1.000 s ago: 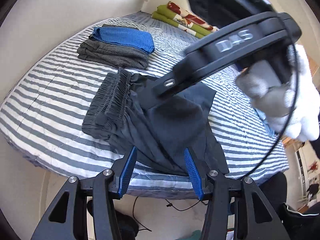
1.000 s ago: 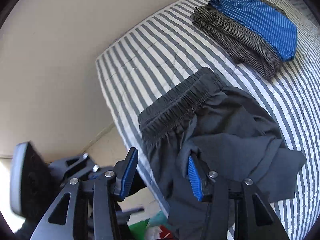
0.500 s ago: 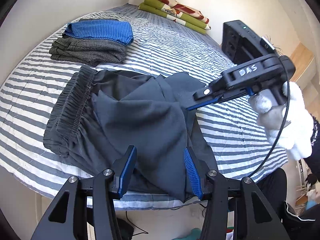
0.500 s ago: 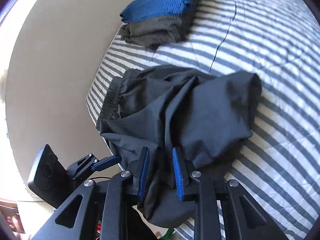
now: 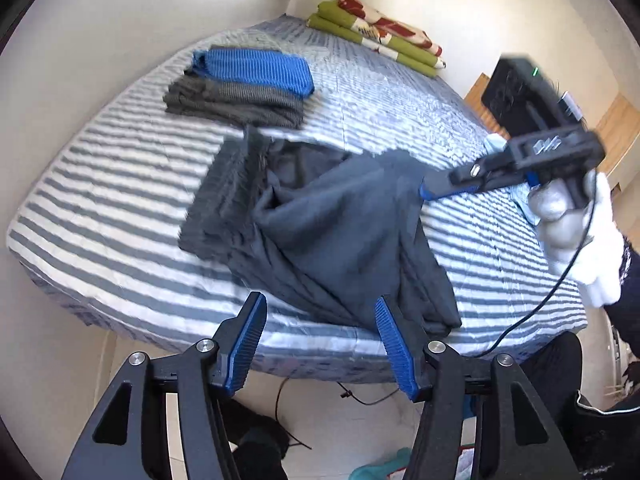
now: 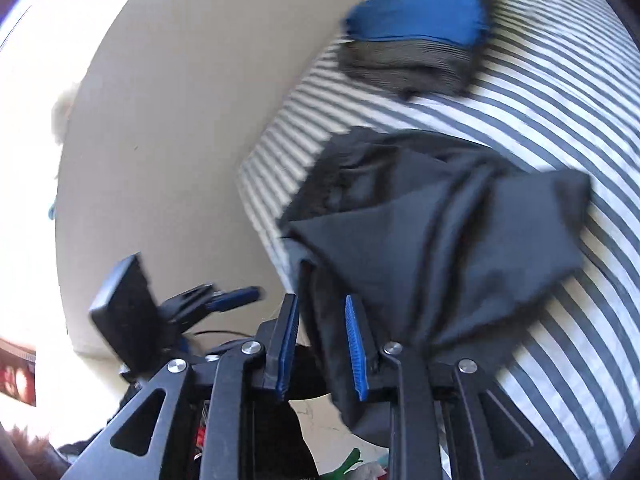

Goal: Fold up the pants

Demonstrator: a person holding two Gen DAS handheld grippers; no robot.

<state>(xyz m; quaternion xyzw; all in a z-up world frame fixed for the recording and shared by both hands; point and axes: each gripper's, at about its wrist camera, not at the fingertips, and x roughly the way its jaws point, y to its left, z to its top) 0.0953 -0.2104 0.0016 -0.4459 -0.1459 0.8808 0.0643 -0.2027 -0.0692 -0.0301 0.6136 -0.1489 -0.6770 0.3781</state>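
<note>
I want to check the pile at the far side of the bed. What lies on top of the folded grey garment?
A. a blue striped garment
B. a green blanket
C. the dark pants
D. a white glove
A: the blue striped garment lies folded on the grey garment, apart from the dark pants.

A home bedroom: a bed (image 5: 120,184) under a grey-and-white striped cover carries folded clothes (image 5: 244,84) and a folded blanket (image 5: 376,32) (green, red-patterned) against plain walls.

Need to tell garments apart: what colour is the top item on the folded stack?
Bright blue with fine ribbed stripes, seen best in the left wrist view.
</note>
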